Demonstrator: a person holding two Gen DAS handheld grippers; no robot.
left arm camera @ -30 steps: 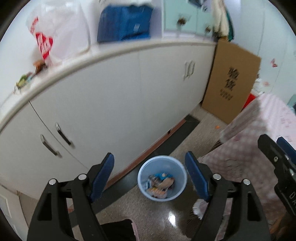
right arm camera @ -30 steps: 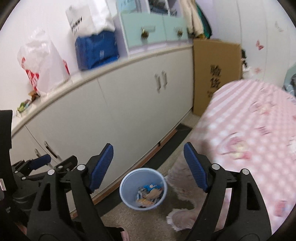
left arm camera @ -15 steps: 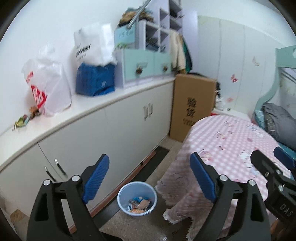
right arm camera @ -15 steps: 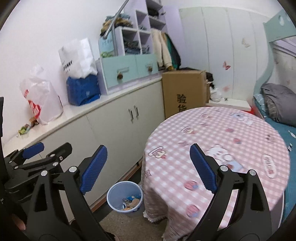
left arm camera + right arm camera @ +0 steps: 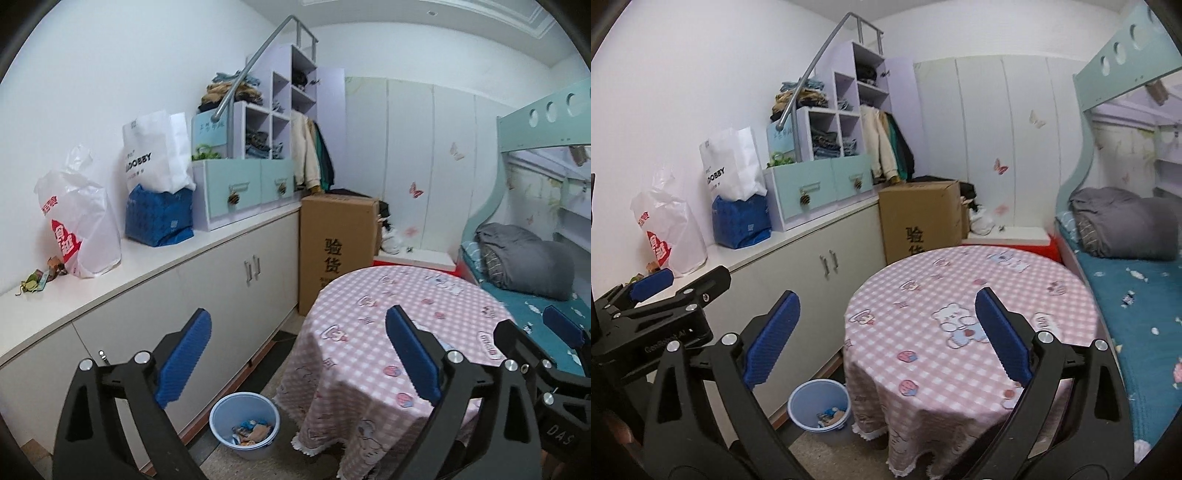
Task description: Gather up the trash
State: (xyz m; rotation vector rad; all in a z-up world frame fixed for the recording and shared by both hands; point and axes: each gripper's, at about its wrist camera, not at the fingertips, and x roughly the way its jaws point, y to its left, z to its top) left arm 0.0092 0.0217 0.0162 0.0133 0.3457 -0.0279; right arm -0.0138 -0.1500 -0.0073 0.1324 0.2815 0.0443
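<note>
On floor beside bench (image 5: 406,295): blue bin (image 5: 244,419) holding wrappers (image 5: 253,432). Left gripper (image 5: 295,354), right gripper (image 5: 884,332): jaws apart, empty.

The cardboard box (image 5: 338,247) reads "验货". The white paper bag (image 5: 155,155) on the bench shows "DOBBY", its start hidden. The right gripper (image 5: 554,373) body carries "DAS".

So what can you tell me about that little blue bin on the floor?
The blue bin is a small round pail that looks like plastic, open-topped with a rolled rim. It stands upright on the speckled floor, between the white cabinet and the draped pink checked tablecloth. Crumpled wrappers lie at the bottom, so it is only partly filled. Neither gripper touches it.
</note>
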